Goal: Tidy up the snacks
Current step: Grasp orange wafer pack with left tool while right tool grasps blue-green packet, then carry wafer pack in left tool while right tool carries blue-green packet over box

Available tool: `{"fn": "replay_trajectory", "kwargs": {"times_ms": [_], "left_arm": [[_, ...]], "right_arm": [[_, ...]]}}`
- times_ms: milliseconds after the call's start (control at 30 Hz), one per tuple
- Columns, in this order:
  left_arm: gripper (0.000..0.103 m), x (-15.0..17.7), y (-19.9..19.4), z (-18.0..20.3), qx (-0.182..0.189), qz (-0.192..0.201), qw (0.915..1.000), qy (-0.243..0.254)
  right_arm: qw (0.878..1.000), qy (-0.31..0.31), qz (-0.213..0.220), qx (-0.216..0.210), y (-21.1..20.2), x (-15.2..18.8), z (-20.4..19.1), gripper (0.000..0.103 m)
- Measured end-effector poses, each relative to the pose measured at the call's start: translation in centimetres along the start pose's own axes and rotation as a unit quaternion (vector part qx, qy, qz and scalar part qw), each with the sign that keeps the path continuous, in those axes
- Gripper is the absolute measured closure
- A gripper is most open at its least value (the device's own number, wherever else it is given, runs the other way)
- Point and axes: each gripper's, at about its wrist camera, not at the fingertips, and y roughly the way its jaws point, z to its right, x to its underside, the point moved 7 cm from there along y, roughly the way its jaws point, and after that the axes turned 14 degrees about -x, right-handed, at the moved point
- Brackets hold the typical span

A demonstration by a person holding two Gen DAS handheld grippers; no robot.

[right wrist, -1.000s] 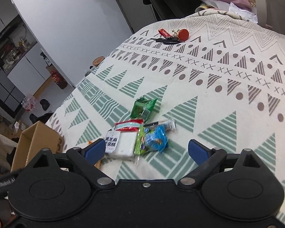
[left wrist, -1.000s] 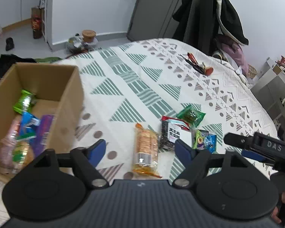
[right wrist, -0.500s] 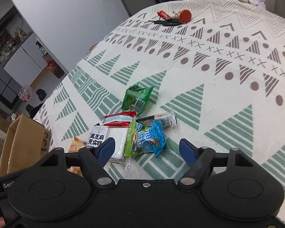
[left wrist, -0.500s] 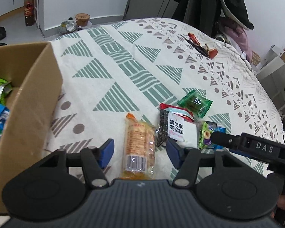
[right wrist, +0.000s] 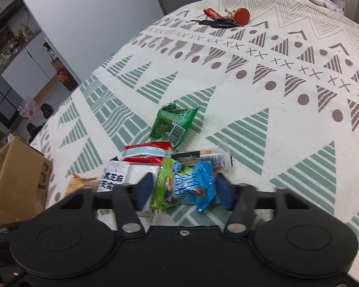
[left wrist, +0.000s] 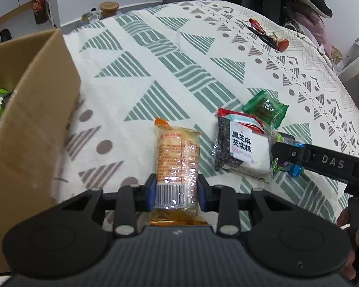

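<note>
A: Two grippers are closing at once, each with a snack between its blue pads. A second ago both stood wide above the patterned green-and-white tablecloth (left wrist: 141, 55); since then they have come down on the packets.

B: Which packet does each have?

A: The left gripper (left wrist: 176, 192) has the long orange clear-film biscuit packet (left wrist: 177, 160) between its pads, which sit against the wrapper's sides near the barcode end. The right gripper (right wrist: 183, 189) has the crinkled blue-and-green snack bag (right wrist: 187, 184) between its pads; the left pad looks to touch the bag's green edge, while the right pad seems just beside the blue edge. Whether that one presses fully yet, the view does not settle.

B: And the packets themselves?

A: Both lie on the cloth, not lifted. Beside the blue bag rest the black-and-white sesame cake packet (left wrist: 241, 148), the red-and-white sachet (right wrist: 147, 154), the green foil pouch (right wrist: 173, 124) and a slim clear-wrapped bar (right wrist: 203, 159).

B: What does it mean for the sorting?

A: Reaching looks finished and grasping is underway. The brown cardboard box (left wrist: 33, 124), with snacks already inside, stands to the left, probably their destination.
</note>
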Motion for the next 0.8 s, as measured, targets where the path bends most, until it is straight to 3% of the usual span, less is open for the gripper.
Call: {"fn": "replay_trajectory", "kwargs": {"times_ms": [33, 67, 100, 800], "left_arm": [[0.070, 0.0, -0.3, -0.2, 0.000, 0.003, 1.0000, -0.002], [0.070, -0.1, -0.6, -0.3, 0.002, 0.006, 1.0000, -0.004], [0.070, -0.2, -1.0, -0.5, 0.003, 0.009, 0.9999, -0.006], [0.070, 0.8, -10.1, -4.7, 0.024, 0.048, 0.9976, -0.044]], "right_arm": [[1.000, 0.001, -0.003, -0.002, -0.1, 0.1, 0.0, 0.063], [1.000, 0.002, -0.006, -0.001, -0.1, 0.2, 0.0, 0.074], [1.000, 0.006, -0.008, -0.004, -0.3, 0.3, -0.1, 0.075], [0.998, -0.019, 0.049, -0.017, -8.3, 1.6, -7.1, 0.077]]}}
